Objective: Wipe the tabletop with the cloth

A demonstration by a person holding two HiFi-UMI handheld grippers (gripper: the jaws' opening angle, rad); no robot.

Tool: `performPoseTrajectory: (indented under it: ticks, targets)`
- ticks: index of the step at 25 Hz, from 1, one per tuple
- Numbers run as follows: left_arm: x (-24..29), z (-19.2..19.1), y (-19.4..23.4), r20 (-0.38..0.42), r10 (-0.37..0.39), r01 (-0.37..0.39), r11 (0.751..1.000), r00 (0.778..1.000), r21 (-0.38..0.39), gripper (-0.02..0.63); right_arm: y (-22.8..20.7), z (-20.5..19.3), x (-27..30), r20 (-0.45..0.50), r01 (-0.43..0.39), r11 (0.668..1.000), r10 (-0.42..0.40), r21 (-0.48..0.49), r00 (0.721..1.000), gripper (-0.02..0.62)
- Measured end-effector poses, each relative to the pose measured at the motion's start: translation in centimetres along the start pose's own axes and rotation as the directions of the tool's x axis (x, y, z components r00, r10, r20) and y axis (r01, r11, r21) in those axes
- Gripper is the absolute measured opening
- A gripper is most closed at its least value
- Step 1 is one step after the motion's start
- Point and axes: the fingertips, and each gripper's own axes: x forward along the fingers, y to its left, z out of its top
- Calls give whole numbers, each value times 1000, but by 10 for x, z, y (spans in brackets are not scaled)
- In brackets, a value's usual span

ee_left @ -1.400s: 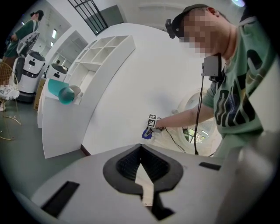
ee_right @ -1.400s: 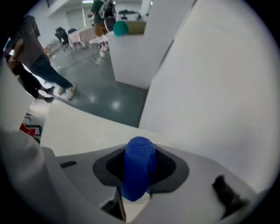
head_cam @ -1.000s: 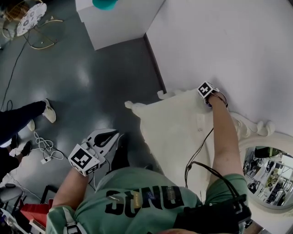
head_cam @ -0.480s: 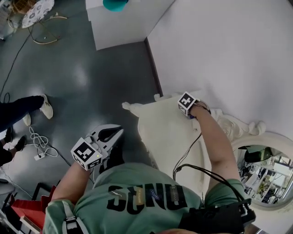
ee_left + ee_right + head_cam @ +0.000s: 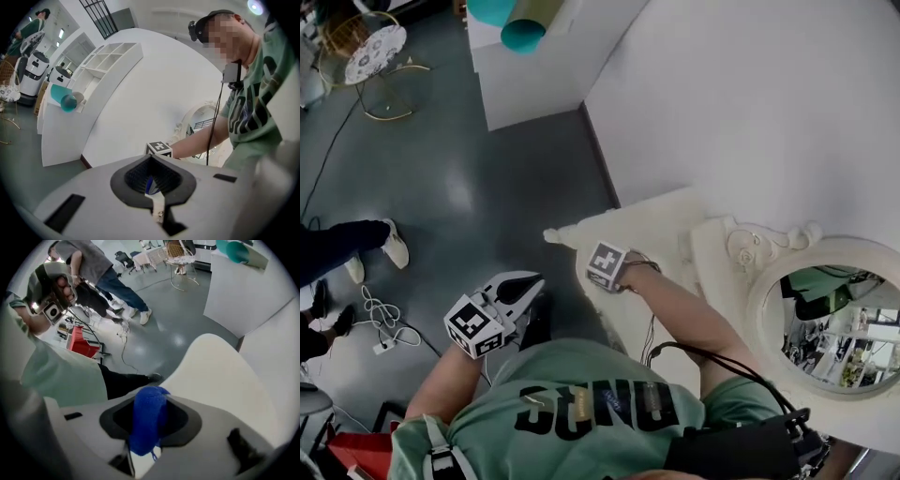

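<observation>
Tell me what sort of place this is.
Probably a lab or studio mock-up rather than a home: an ornate cream dressing table with a round mirror stands on a bare grey floor strewn with loose cables.

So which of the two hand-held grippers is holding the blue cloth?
The right hand-held gripper: its jaws are shut on the blue cloth, above the cream tabletop. The left hand-held gripper is shut and grips no cloth.
</observation>
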Motion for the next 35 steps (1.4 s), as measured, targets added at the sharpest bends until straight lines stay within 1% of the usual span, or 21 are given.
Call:
performPoseTrajectory:
  ticks: [2, 3, 4, 5, 6, 7, 8, 9, 10, 11, 12, 13, 15, 17, 20, 22, 25, 27, 30, 32, 35]
  targets:
    - [2, 2, -11, -9, -30, 30, 999, 1000, 11, 9, 8, 13, -9, 163, -13, 998, 3, 63, 987, 129]
    - [5, 2, -20, -13, -42, 42, 999, 999, 12, 9, 4, 14, -24, 281, -11, 994, -21, 113, 960, 130]
    - [9, 1, -31, -19, -52, 52, 999, 998, 11, 9, -7, 8, -47, 403, 5, 985, -76, 174, 912, 130]
    - [14, 0, -42, -26, -62, 62, 998, 998, 10, 9, -26, -9, -74, 501, 51, 967, -173, 248, 848, 130]
    - [19, -1, -52, -37, -74, 75, 997, 997, 10, 9, -52, -36, -103, 552, 133, 931, -312, 339, 773, 132]
    - [24, -2, -58, -51, -90, 91, 996, 995, 14, 9, -81, -72, -131, 546, 240, 864, -472, 442, 692, 132]
    - [29, -1, -61, -68, -110, 111, 994, 992, 23, 9, -110, -112, -156, 492, 346, 767, -621, 540, 610, 132]
    - [33, 1, -64, -87, -130, 133, 990, 988, 34, 9, -134, -153, -176, 412, 427, 658, -737, 620, 536, 132]
    - [36, 2, -68, -106, -147, 152, 988, 984, 41, 9, -151, -191, -190, 328, 482, 555, -815, 677, 478, 132]
    - [39, 2, -74, -125, -159, 166, 985, 979, 45, 9, -162, -222, -199, 252, 521, 471, -864, 712, 436, 132]
    - [41, 1, -80, -146, -169, 178, 983, 975, 49, 9, -171, -244, -202, 191, 555, 408, -893, 725, 406, 132]
    - [43, 1, -85, -167, -177, 189, 980, 970, 57, 9, -180, -257, -202, 145, 588, 366, -910, 721, 389, 132]
    - [45, 3, -90, -210, -188, 210, 974, 959, 85, 9, -197, -265, -193, 72, 644, 327, -919, 691, 389, 132]
    - [50, 4, -94, -238, -191, 222, 969, 952, 112, 9, -213, -271, -185, 4, 688, 311, -913, 656, 409, 133]
    - [58, -1, -105, -254, -177, 214, 969, 951, 124, 9, -229, -282, -172, -44, 710, 335, -888, 619, 457, 133]
    - [62, -9, -113, -278, -166, 208, 969, 946, 132, 9, -233, -283, -166, -39, 711, 357, -879, 606, 474, 133]
    - [70, -19, -131, -314, -163, 217, 966, 935, 144, 9, -232, -290, -162, -19, 668, 368, -868, 646, 497, 132]
    - [75, -26, -146, -330, -166, 224, 964, 929, 144, 9, -224, -299, -157, -12, 637, 376, -855, 673, 518, 130]
    - [84, -39, -173, -354, -184, 248, 958, 917, 145, 9, -203, -319, -147, -21, 633, 377, -849, 677, 528, 129]
    - [94, -50, -192, -374, -202, 273, 951, 905, 146, 9, -184, -343, -137, -31, 626, 363, -850, 691, 526, 127]
    - [114, -65, -229, -405, -255, 334, 932, 878, 139, 9, -146, -401, -113, -70, 616, 323, -848, 719, 526, 127]
